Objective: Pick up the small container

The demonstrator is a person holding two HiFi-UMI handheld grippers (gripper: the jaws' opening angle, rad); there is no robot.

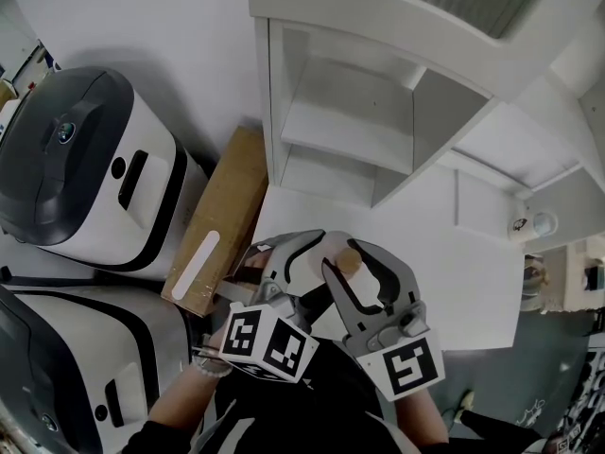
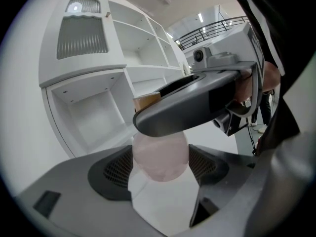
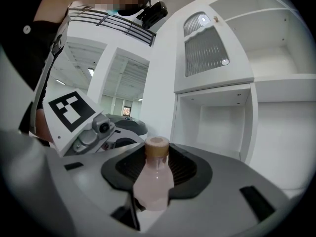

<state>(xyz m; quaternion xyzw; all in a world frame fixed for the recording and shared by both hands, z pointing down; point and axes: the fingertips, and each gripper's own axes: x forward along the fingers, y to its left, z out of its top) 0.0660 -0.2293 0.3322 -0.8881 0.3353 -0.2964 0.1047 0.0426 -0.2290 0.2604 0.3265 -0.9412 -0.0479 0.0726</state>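
The small container is a pale pink bottle (image 3: 154, 181) with a tan cap (image 1: 348, 259). In the head view it sits just above the near edge of the white table (image 1: 444, 272). My right gripper (image 3: 152, 194) is shut on its lower body, and the bottle stands upright between the pads. My left gripper (image 2: 160, 164) also closes on the bottle (image 2: 160, 154), whose sides touch both dark pads. The two grippers cross each other: the left gripper (image 1: 301, 246) comes in from the left, the right gripper (image 1: 364, 261) from the right. A right jaw (image 2: 197, 100) hides the bottle's neck in the left gripper view.
A white open shelf unit (image 1: 350, 112) stands at the back of the table. A flat cardboard box (image 1: 222, 220) leans at the table's left edge. Two white-and-black machines (image 1: 85, 159) (image 1: 66, 367) stand further left. Grey floor lies to the right.
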